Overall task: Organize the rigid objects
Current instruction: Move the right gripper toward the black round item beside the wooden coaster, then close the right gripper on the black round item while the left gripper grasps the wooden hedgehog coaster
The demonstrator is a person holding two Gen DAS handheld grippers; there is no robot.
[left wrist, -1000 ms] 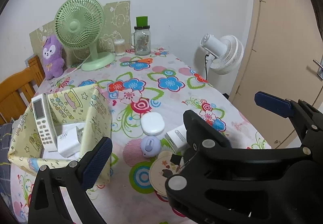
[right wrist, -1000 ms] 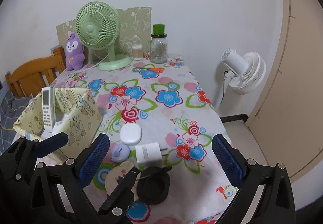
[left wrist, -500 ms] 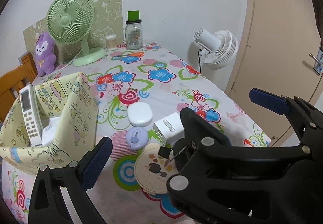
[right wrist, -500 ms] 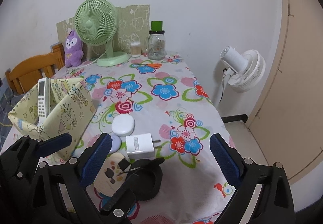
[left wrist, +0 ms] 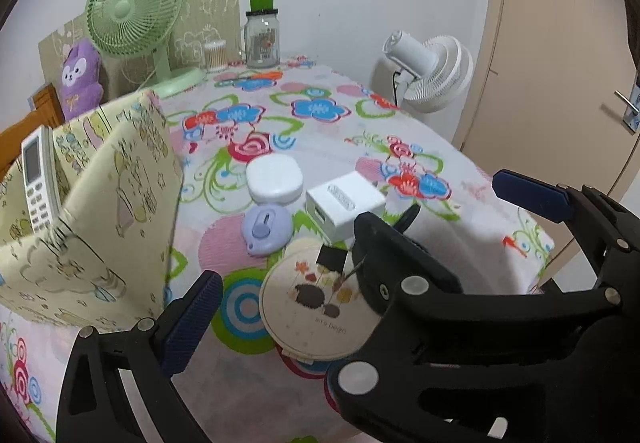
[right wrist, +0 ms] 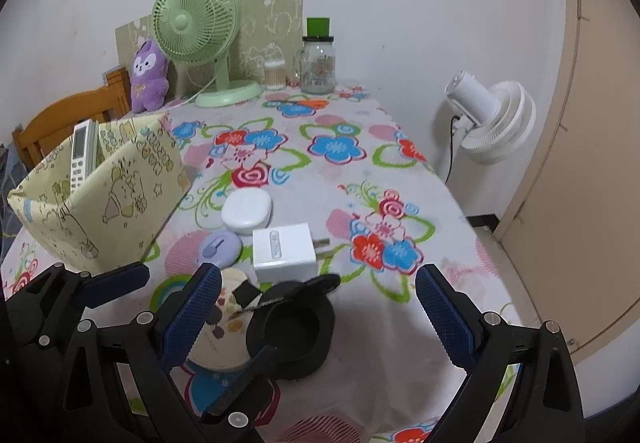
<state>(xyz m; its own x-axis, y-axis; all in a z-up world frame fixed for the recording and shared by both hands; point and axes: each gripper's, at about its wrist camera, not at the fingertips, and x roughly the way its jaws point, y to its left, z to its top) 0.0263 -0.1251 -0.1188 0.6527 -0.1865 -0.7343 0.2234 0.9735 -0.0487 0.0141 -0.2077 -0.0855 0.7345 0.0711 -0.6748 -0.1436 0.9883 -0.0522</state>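
Partly done, I judge: remote control (right wrist: pixel 82 153) already stands in the fabric storage box (right wrist: pixel 120 199) at 9 o'clock. Left out at 6: white case (right wrist: pixel 247 211), purple gadget (right wrist: pixel 221 246), charger plug (right wrist: pixel 282 252), round compact (left wrist: pixel 316 303), black cup-shaped item (right wrist: pixel 290 329). Left gripper (left wrist: pixel 356 243) and right gripper (right wrist: pixel 318 317) both spread wide, empty.

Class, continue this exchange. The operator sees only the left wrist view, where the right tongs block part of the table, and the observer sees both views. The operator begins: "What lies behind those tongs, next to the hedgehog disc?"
Observer: A black round container with a hollow middle, right beside the hedgehog disc.
Operator: Are the right tongs gripping it?
Observer: No. The right tongs are wide open, with one pad to each side of the container.
Operator: I cannot see the charger's prongs. Which way do they point?
Observer: In the right wrist view, the white charger has two prongs pointing right, toward the red and blue flower print.
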